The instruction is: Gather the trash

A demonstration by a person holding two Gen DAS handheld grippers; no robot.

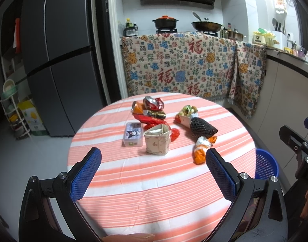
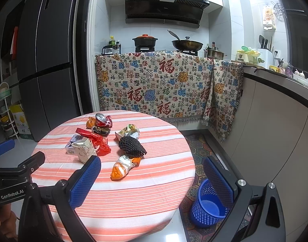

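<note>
On the striped round table, near its middle and well ahead of both wide-spread, empty grippers, left gripper and right gripper, lies a crumpled orange snack wrapper, probably light, soft and slippery, best pinched at its bunched middle.

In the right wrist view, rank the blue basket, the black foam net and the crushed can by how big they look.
1. Blue basket, though it sits nearest the camera, which inflates it.
2. Black foam net.
3. Crushed can, farthest away.
</note>
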